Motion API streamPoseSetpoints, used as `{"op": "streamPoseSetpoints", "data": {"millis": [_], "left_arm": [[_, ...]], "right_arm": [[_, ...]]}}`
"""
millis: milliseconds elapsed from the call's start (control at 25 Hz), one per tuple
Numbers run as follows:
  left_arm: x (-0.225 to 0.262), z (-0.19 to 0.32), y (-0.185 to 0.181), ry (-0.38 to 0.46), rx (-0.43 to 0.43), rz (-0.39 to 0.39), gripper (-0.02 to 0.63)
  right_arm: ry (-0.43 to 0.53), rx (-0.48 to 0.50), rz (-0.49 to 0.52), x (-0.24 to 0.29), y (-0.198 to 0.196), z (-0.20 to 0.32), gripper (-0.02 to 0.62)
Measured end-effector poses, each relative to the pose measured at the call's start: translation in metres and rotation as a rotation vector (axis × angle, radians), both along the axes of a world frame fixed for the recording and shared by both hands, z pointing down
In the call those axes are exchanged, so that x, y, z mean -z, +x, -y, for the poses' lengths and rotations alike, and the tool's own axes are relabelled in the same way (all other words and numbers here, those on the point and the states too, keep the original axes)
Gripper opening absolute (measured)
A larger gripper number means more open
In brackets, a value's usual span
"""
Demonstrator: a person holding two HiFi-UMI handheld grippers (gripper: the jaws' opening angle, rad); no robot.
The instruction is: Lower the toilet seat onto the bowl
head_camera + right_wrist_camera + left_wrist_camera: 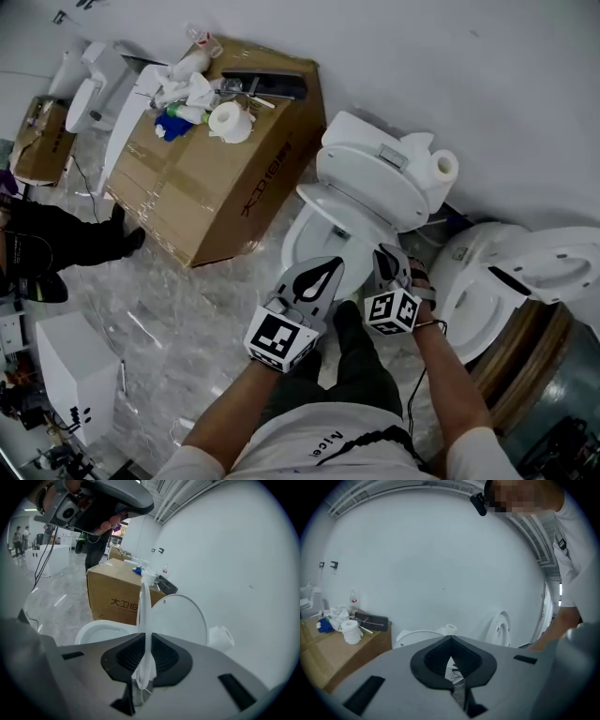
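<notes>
Right now the thin white plastic toilet seat (145,611) is held by the right gripper (145,667), whose jaws are clamped on the seat's edge. From the right gripper view the seat is seen edge-on, standing up tall between the jaws, so it has not been laid down yet. Behind it the round white toilet lid (180,620) is seen upright, close to the wall, and the open white toilet bowl (101,629) is seen low on the left side of the seat. A white paper roll (442,169) is seen on top of the tank. The left gripper (319,274) is held out over the front of the bowl, just beside the right one. Its jaws are a little apart, with only a thin slit between them, and nothing is held in them. A big brown cardboard box (225,178) is seen on the shiny floor next to the toilet. The step in hand seems to be the start of the lowering: the seat is gripped but is up in the air. Next, the seat would need to be swung down slowly on its hinge, with the grip kept firm, until it is laid flat on the rim. The lid should be left up, and the seat should not be dropped, or it could be banged.
</notes>
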State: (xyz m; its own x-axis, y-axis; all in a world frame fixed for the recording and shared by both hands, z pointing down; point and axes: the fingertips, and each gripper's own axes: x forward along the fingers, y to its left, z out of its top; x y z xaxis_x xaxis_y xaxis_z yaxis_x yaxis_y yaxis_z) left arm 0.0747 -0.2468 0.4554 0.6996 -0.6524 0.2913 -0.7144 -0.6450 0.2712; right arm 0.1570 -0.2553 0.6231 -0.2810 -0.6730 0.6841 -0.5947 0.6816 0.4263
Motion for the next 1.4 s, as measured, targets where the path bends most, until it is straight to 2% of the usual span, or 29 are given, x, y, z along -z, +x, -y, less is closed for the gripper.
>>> {"op": "streamPoseSetpoints", "data": {"millis": [200, 360, 560, 800, 1000, 1400], "left_arm": [[-0.011, -0.023, -0.032, -0.004, 0.035, 0.002, 0.009], [-0.019, -0.043, -0.054, 0.03, 0.048, 0.011, 0.009], [-0.046, -0.069, -0.083, 0.009, 0.058, 0.022, 0.009], [-0.086, -0.097, -0.109, -0.006, 0.062, 0.026, 0.009], [-0.124, -0.116, -0.119, -0.027, 0.055, 0.034, 0.009], [-0.171, -0.152, -0.132, -0.059, 0.05, 0.023, 0.009]], "right_arm": [[-0.036, 0.052, -0.031, -0.018, -0.031, -0.038, 0.048], [-0.056, 0.094, -0.062, -0.04, -0.052, -0.072, 0.049], [-0.054, 0.08, -0.072, -0.063, -0.072, -0.098, 0.054], [-0.008, 0.078, -0.075, -0.084, -0.087, -0.122, 0.06], [0.024, 0.124, -0.084, -0.118, -0.105, -0.145, 0.066], [0.043, 0.168, -0.14, -0.189, -0.133, -0.189, 0.08]]}}
